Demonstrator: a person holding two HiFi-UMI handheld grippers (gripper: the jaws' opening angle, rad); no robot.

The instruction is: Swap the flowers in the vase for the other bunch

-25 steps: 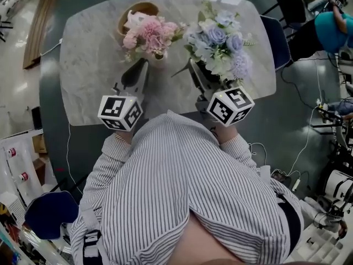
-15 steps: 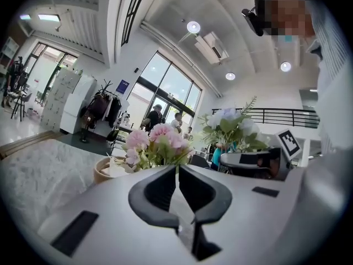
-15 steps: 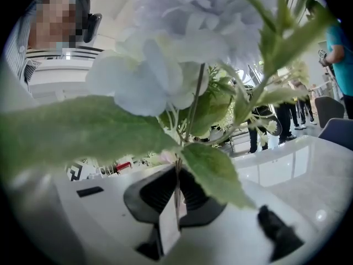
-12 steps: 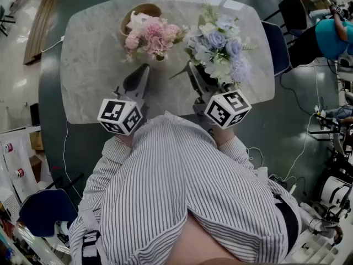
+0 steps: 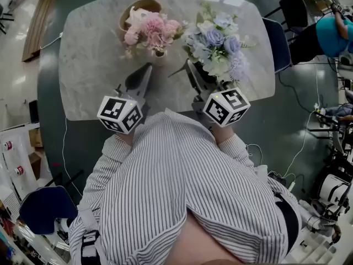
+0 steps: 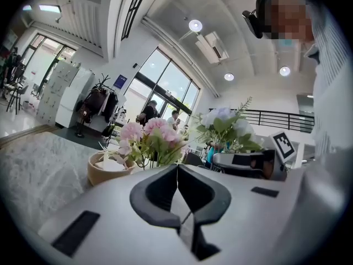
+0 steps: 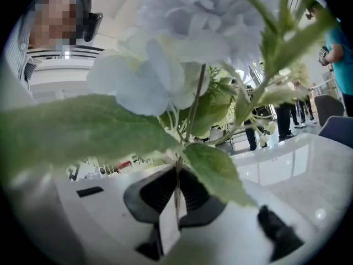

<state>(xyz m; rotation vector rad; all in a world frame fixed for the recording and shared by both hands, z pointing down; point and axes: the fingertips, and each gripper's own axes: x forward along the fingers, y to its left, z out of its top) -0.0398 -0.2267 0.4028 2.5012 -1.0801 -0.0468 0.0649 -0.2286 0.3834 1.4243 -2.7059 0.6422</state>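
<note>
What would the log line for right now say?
left hand-held gripper: jaws just closed, empty | right hand-held gripper: shut on blue bunch | pink flowers: in vase

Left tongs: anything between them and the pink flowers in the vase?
Nothing: only bare white marble tabletop between left tongs and pink flower bunch, per head view.

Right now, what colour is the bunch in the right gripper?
The bunch is pale blue, white and lilac, green leaves; best in head view.
</note>
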